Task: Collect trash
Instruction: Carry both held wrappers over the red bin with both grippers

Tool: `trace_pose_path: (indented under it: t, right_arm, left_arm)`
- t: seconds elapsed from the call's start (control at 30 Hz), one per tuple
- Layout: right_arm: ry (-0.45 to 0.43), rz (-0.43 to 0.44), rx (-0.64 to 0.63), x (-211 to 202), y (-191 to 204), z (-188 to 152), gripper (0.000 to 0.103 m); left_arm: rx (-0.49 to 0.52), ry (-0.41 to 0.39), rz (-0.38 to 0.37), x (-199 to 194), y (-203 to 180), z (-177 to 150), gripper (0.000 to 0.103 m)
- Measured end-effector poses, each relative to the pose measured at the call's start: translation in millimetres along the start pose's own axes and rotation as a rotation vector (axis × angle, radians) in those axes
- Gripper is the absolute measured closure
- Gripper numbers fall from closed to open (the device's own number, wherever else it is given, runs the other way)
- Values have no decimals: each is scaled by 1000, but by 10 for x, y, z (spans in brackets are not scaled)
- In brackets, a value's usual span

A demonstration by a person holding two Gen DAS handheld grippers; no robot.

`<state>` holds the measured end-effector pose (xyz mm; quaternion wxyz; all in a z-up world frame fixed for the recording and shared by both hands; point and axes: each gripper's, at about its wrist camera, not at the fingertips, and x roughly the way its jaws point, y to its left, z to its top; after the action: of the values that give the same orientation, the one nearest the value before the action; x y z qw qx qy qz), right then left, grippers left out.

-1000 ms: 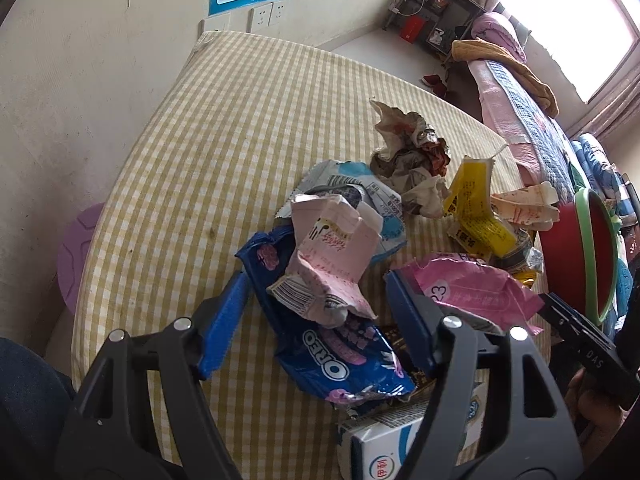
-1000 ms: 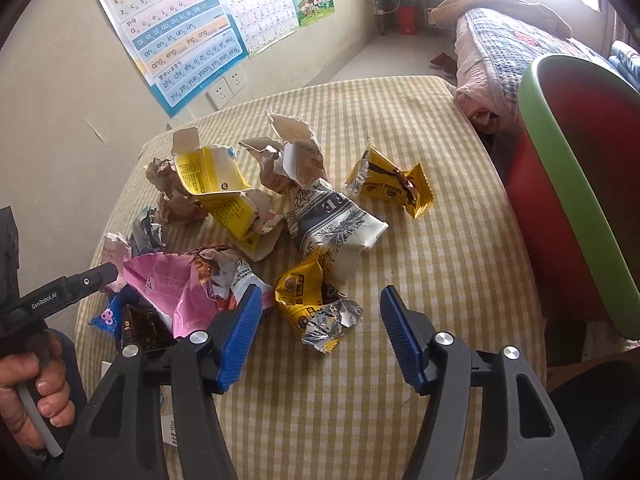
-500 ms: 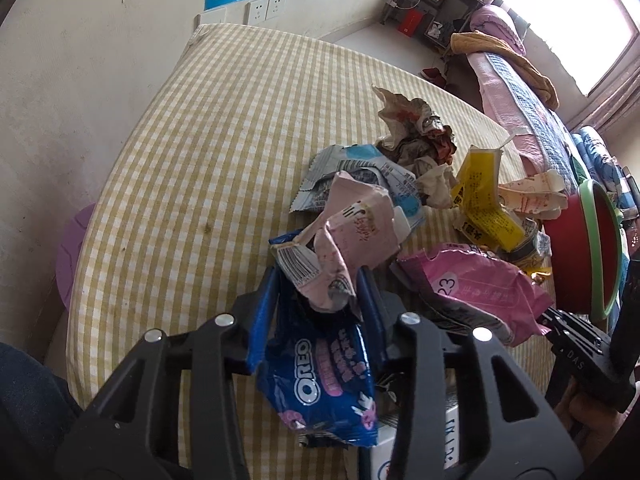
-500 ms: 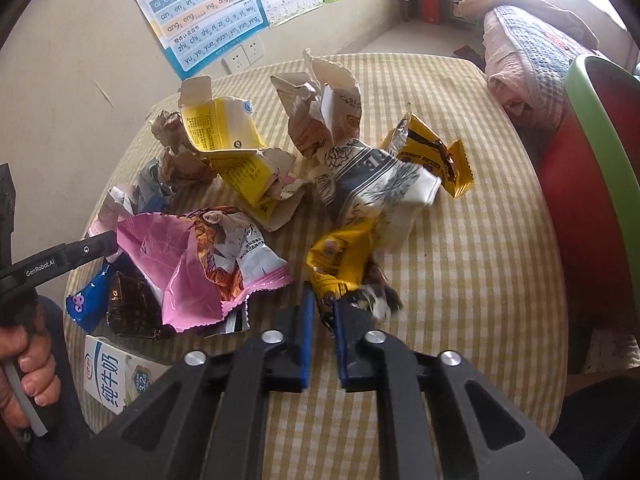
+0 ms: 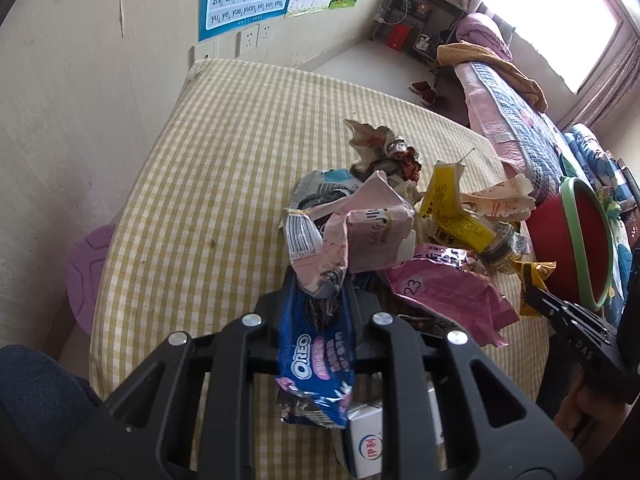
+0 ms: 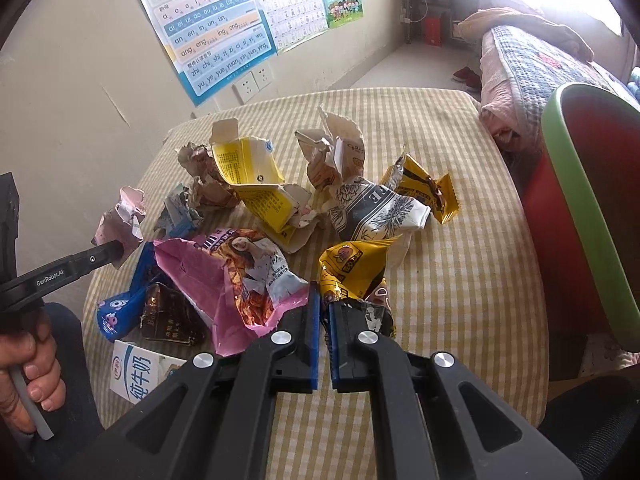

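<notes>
Crumpled trash lies in a heap on the yellow checked table [image 5: 220, 160]. My left gripper [image 5: 320, 280] has its jaws closing on a blue Oreo wrapper [image 5: 316, 360] and a crumpled pink carton [image 5: 360, 236], and the pads press on both. In the right wrist view the left gripper [image 6: 108, 252] holds that pink carton [image 6: 120, 220] raised, with the Oreo wrapper [image 6: 124, 300] hanging below. My right gripper [image 6: 325, 300] is shut on a yellow snack wrapper [image 6: 352, 268], lifted slightly off the cloth.
A red bin with a green rim [image 6: 592, 208] stands past the table's right edge. A pink bag [image 6: 224, 280], a yellow carton [image 6: 248, 168], a grey flowered bag [image 6: 380, 212] and a white milk carton [image 6: 140, 372] lie around. A purple stool [image 5: 86, 280] stands by the wall.
Both grippers went from wide open to closed: the left on the Oreo wrapper and pink carton, the right on the yellow wrapper. Both bundles have lifted a little.
</notes>
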<state>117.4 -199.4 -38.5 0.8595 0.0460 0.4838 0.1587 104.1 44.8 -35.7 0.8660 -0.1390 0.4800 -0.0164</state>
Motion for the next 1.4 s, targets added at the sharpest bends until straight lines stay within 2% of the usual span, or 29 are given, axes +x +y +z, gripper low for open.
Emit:
trace_pose_path:
  t: [0.37,0.7,1.13,1.4]
  right_arm:
    - [-90,35,1,-379,85,39,99]
    - [-188,60,15,-807,44,44,99]
    - [-356,-8,140,-1421,-612,123,99]
    - [-402,-20,208,-1599,-1001,106,99]
  left_arm:
    - [10,-78,-19,-463,-142,-11,84]
    - [53,-128,-48,-791,-446,-21,84]
    - [201,-123,-113,-828,-1225,39,84]
    - [275,-114,-147,-775,-1750,139,84]
